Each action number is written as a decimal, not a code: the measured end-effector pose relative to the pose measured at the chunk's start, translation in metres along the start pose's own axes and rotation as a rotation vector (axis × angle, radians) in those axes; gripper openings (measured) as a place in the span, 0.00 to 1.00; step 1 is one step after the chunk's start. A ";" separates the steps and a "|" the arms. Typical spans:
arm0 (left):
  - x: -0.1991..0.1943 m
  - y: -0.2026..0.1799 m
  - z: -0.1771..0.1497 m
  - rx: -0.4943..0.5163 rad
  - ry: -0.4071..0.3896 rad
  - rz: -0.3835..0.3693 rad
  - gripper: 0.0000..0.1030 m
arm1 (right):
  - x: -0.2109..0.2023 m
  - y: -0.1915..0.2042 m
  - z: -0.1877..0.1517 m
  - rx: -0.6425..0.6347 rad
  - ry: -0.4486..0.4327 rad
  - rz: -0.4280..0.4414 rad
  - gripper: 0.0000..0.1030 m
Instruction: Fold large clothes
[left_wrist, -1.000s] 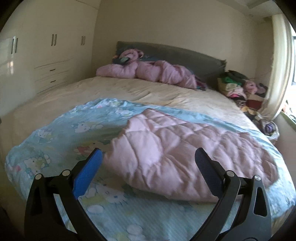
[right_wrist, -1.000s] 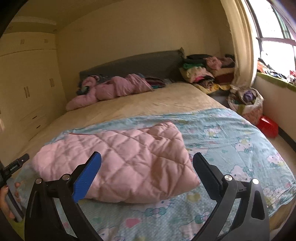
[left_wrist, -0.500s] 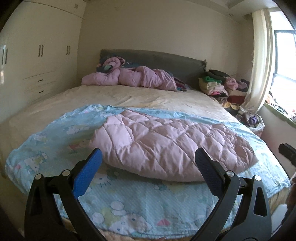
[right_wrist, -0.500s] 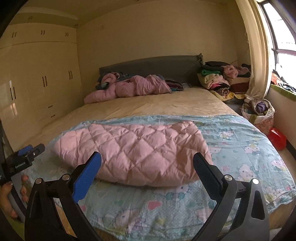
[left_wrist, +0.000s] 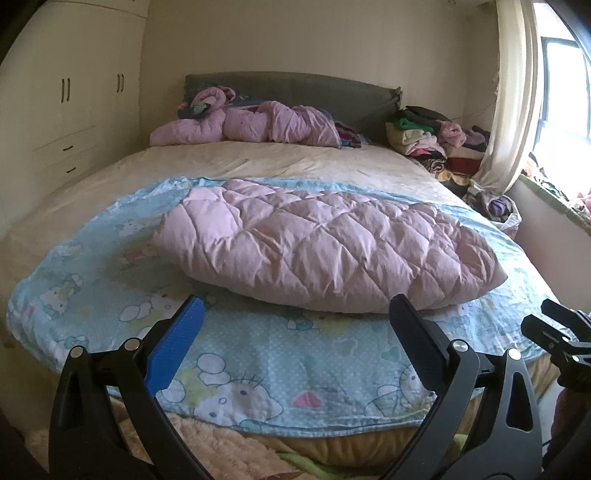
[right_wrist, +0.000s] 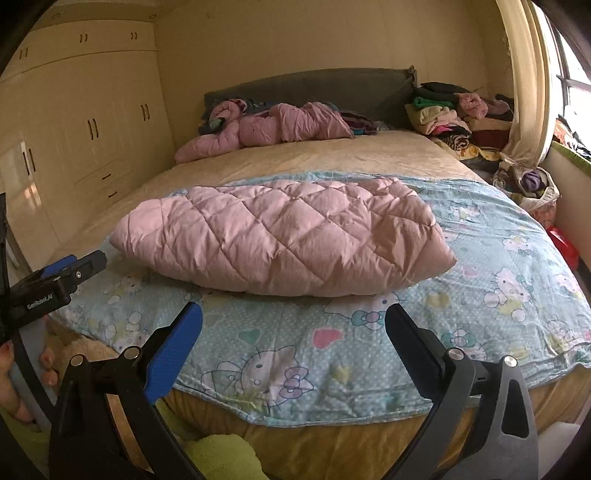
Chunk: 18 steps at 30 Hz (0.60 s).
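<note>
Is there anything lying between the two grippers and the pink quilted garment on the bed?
Nothing visible: only bare cartoon-print sheet separates the open left gripper and right gripper from the pink quilted garment.

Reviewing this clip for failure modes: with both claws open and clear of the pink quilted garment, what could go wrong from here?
1. The pink quilted garment is puffy, so it may spring open.
2. It lies on a loose cartoon-print sheet; an open right claw or left claw could pinch the sheet along with it.
</note>
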<state>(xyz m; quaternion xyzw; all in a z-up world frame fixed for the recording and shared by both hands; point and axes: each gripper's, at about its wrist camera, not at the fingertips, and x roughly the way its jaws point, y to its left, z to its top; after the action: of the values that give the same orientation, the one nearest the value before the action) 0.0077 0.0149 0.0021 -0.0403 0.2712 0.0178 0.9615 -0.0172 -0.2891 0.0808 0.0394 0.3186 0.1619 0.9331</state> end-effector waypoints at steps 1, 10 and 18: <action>0.000 0.000 0.000 -0.003 0.000 0.003 0.91 | 0.000 0.000 0.000 -0.001 -0.004 -0.002 0.96; -0.004 0.000 0.001 -0.007 -0.012 0.008 0.91 | -0.002 -0.002 0.002 0.001 -0.016 0.013 0.96; -0.006 0.001 0.002 -0.010 -0.015 0.021 0.91 | -0.004 -0.001 0.004 -0.004 -0.020 0.024 0.96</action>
<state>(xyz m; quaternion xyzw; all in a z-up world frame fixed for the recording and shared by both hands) 0.0039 0.0156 0.0066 -0.0421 0.2645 0.0298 0.9630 -0.0178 -0.2910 0.0863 0.0429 0.3084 0.1733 0.9344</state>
